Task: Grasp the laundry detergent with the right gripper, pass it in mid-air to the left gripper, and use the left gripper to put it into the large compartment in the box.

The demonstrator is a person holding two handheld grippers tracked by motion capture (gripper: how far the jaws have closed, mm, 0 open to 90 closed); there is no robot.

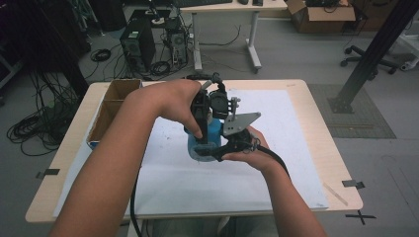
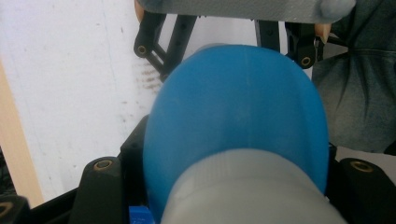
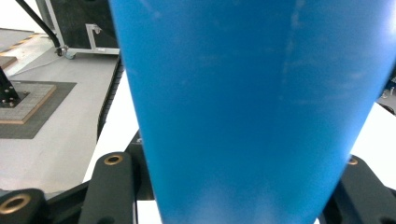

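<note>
A blue bottle (image 1: 203,144) with a grey cap (image 2: 247,198) is held upright over the white sheet (image 1: 286,148), between both hands. My left gripper (image 1: 201,129) comes down on it from above, its jaws standing on either side of the cap and top of the bottle (image 2: 233,116), shut on it. My right gripper (image 1: 220,152), which carries a grey three-cornered plate (image 1: 240,123), comes in from the side. It is shut on the bottle's blue body (image 3: 252,93). The fingertips of both grippers are hidden behind the bottle.
An open cardboard box (image 1: 111,103) with two compartments stands at the table's left edge. The wooden table (image 1: 321,148) ends close behind the hands. Beyond it are computer towers (image 1: 139,45) with cables on the floor, a desk (image 1: 227,10) and a black slanted post (image 1: 375,49).
</note>
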